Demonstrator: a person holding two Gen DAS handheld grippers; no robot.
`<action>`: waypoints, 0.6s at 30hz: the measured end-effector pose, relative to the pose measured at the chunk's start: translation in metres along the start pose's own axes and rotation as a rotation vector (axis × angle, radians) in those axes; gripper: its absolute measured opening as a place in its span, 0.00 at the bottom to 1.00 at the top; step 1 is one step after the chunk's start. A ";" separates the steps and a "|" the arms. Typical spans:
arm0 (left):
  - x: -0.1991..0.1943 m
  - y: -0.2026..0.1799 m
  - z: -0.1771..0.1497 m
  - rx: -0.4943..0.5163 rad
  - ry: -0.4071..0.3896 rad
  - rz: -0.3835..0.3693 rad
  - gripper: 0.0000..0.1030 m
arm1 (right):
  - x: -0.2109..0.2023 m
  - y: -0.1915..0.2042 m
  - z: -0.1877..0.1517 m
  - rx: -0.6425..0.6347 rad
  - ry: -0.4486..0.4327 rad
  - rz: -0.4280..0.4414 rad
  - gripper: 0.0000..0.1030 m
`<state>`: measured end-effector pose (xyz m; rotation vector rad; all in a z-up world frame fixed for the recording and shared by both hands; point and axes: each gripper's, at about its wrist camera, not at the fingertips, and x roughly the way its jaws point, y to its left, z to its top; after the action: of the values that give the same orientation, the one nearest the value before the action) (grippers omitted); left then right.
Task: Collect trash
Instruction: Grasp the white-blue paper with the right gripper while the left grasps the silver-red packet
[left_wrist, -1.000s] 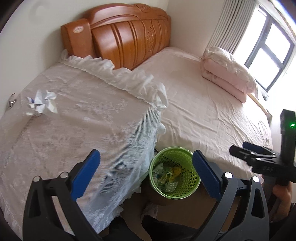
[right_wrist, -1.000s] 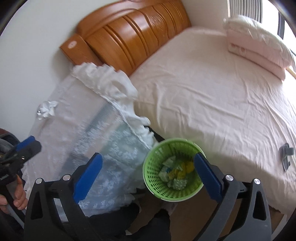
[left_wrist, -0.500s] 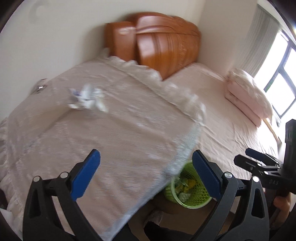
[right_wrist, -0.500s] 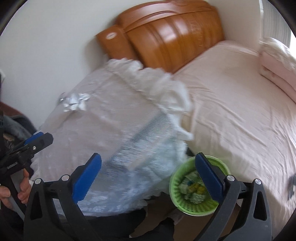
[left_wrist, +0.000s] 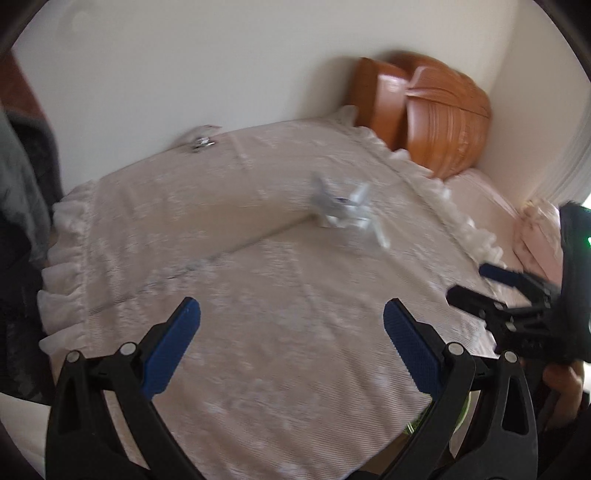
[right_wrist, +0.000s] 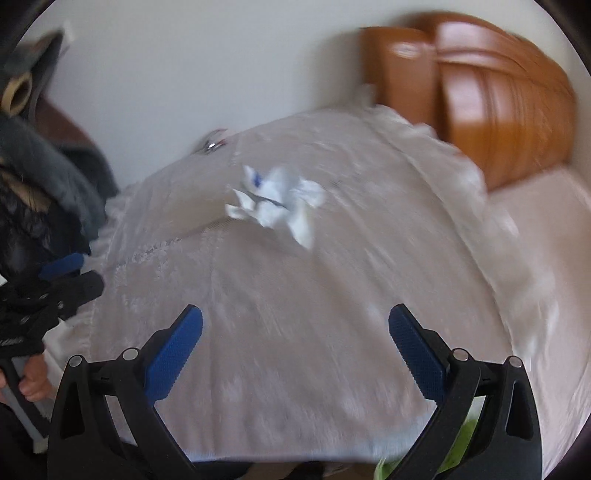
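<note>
left hand-held gripper (left_wrist: 291, 330) released, empty | right hand-held gripper (right_wrist: 295, 338) released, empty | paper wad (right_wrist: 275, 205) on far side of lace-covered table (right_wrist: 295, 314), untouched | pickup and binning left

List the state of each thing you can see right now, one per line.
left gripper: open, empty
right gripper: open, empty
crumpled paper: lying loose on the lace cloth, untouched
green basket: only its rim shows, contents hidden
</note>
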<state>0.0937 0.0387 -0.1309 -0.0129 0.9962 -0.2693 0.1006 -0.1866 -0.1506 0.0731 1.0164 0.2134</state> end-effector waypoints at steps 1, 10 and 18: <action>0.002 0.008 0.001 -0.013 0.003 0.003 0.92 | 0.008 0.006 0.010 -0.040 0.006 -0.007 0.98; 0.016 0.068 0.023 -0.103 0.001 0.034 0.92 | 0.083 0.058 0.061 -0.590 0.097 -0.121 0.98; 0.049 0.090 0.059 -0.090 0.002 0.043 0.92 | 0.150 0.055 0.065 -0.766 0.204 -0.175 0.97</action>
<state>0.1876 0.1082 -0.1511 -0.0732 1.0088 -0.1845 0.2243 -0.0983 -0.2326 -0.7431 1.0781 0.4430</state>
